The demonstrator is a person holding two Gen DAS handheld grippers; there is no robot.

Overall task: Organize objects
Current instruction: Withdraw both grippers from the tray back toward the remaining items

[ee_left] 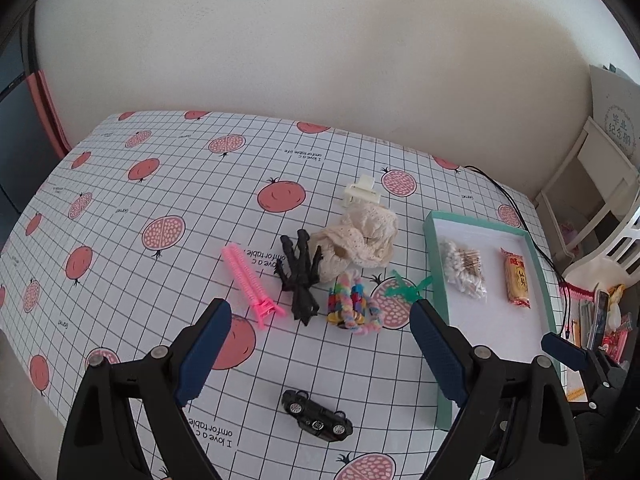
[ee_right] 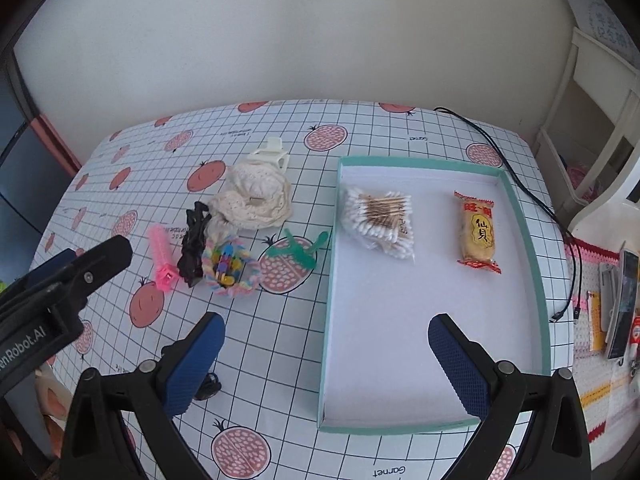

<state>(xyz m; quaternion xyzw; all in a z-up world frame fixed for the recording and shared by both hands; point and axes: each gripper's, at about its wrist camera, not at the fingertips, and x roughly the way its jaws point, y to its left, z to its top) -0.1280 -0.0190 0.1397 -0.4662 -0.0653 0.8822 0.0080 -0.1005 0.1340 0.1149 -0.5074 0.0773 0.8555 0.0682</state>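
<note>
Left wrist view showed the left gripper (ee_left: 320,344) with jaws wide apart and empty, hovering low in the frame above the toy car (ee_left: 317,420) at bottom centre. The likely step was picking the car up: descend straight, straddle its narrow body, close gently. Right gripper (ee_right: 326,364), also spread and holding nothing, hung over the near edge of the teal tray (ee_right: 330,280), which already held cotton swabs (ee_right: 378,222) and a snack packet (ee_right: 477,232). Mid-frame, the hair ties (ee_left: 352,306), pink clip (ee_left: 250,282) and black clip (ee_left: 300,276) lay clustered, well clear of the car.
</note>
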